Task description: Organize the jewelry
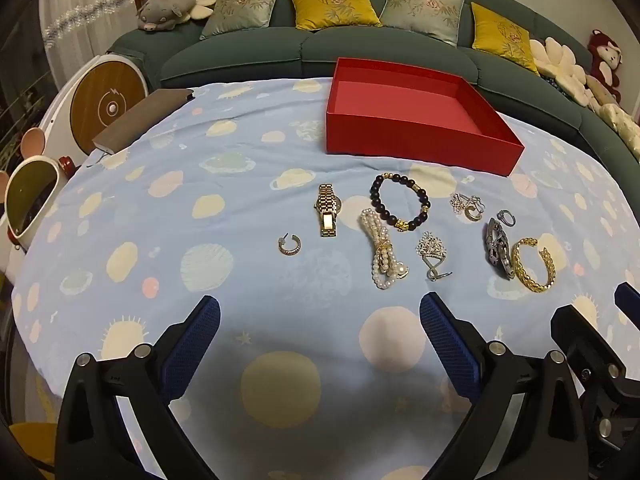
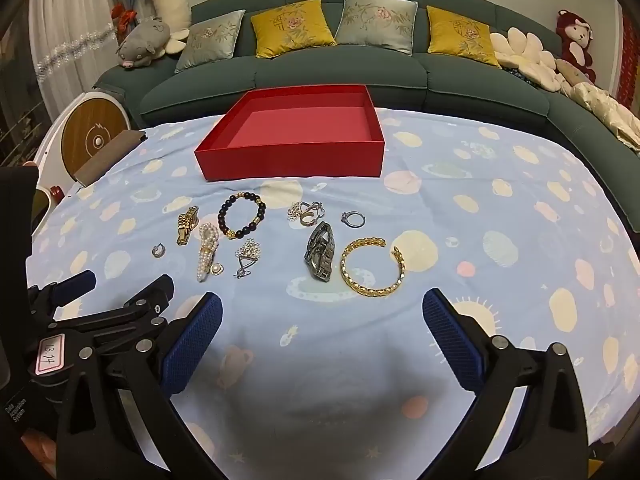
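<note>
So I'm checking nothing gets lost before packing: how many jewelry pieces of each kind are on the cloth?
Watches: 2, gold and dark metal.
Bracelets: 3, dark beaded, pearl, gold cuff.
Small silver and gold pieces: 4, hoop earring, brooch, small cluster, ring.
Total: 9, counting the cluster as one.

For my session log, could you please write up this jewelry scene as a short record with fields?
surface: blue planet-print tablecloth
container: shallow red cardboard box, open, nothing visible inside
jewelry on cloth: gold link watch; dark bead bracelet; white pearl strand bracelet; open gold chain bangle; grey metal watch; small silver ring
left hand-held gripper: open, holding nothing
right hand-held gripper: open, holding nothing
progress: nothing yet in the box
</note>
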{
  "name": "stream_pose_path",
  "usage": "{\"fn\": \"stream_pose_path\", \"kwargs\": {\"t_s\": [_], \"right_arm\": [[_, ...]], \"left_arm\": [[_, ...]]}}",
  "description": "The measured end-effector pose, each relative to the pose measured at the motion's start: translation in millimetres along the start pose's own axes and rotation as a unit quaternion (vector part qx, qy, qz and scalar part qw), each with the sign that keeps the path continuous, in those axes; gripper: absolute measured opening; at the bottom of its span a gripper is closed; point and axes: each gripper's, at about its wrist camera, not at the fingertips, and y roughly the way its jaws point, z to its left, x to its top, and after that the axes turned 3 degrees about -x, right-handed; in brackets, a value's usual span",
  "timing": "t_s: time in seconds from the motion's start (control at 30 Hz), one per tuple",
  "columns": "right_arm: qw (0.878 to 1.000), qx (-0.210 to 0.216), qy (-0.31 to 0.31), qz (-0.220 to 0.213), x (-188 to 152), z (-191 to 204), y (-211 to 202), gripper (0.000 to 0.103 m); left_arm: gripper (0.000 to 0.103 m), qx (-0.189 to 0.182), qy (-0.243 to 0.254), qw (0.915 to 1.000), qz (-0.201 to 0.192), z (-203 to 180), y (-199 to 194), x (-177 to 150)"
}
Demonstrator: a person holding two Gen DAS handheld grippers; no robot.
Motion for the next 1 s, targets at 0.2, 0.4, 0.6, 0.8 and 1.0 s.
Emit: {"fn": "stream_pose_path", "kwargs": {"t_s": [0.2,0.4,0.6,0.8,1.0], "right_arm": [[1.000,-0.003,-0.002,0.012,-0.2,-2.5,-1.0,0.098],[1.000,-0.011,-0.005,-0.002,-1.4,-0.8,-9.9,0.098],[1.000,-0.014,-0.011,-0.001,-4.1,-5.3,-6.8,0.098],[1.000,-0.018,-0.015,-0.004,-6.0,-5.4,-7.9,0.098],[1.000,-0.019,-0.012,-0.004,-7.4,-7.4,-8.6,0.098]], "left_arm": [[0.098,-0.012,-0.013,0.9998,0.005,1.7,-6.2,-2.1],[0.098,-0.010,-0.009,0.9999,0.010,2.8,-7.1,4.1],[0.098,-0.009,0.000,0.9999,0.006,-2.6,-8.4,4.9],[0.098,-0.009,0.005,0.9999,0.002,-6.5,-9.2,4.6],[0.098,-0.006,0.007,1.0000,0.000,-8.3,-9.3,4.4]]}}
